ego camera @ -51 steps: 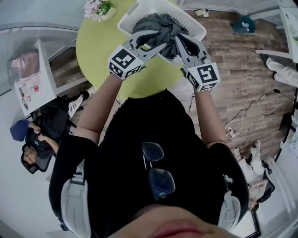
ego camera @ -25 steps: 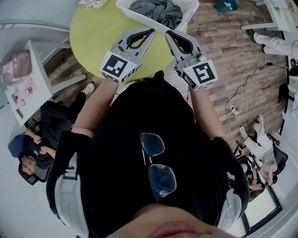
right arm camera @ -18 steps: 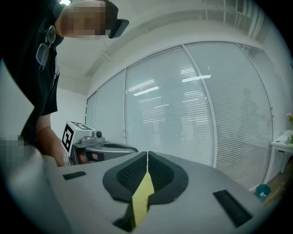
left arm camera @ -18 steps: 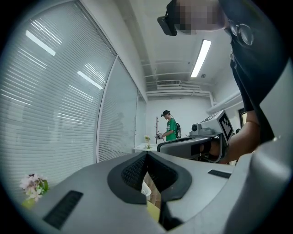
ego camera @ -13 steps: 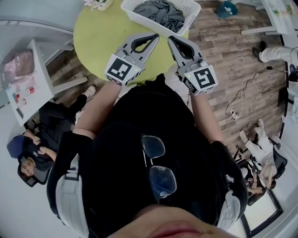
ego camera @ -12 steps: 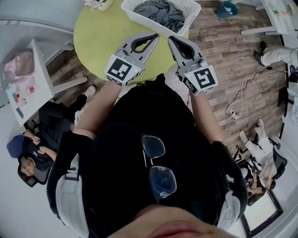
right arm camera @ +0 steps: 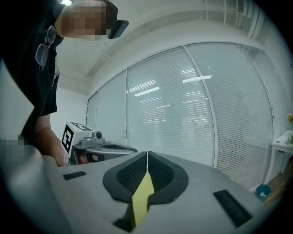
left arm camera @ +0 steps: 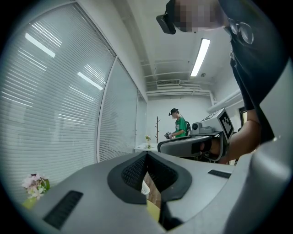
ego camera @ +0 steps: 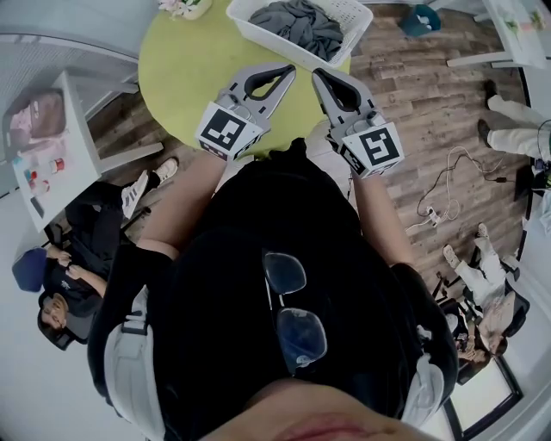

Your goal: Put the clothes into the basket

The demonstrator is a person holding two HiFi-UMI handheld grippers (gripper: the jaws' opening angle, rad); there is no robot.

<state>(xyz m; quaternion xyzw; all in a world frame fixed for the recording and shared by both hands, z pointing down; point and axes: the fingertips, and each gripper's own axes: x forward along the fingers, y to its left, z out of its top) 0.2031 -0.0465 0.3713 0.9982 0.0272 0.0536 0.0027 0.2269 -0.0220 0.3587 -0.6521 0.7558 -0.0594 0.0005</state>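
step: seemingly finished | clothes (ego camera: 297, 19): grey heap inside white basket (ego camera: 265, 40), 12 o'clock on green table (ego camera: 185, 69) | left claw (ego camera: 291, 71), right claw (ego camera: 317, 73): both pressed together, empty | next: probably nothing left to load

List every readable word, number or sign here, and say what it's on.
No readable text anywhere.
Cube on left gripper: square code pattern, no words.
Cube on right gripper: likewise.
Small items on white shelf: print too small to read.
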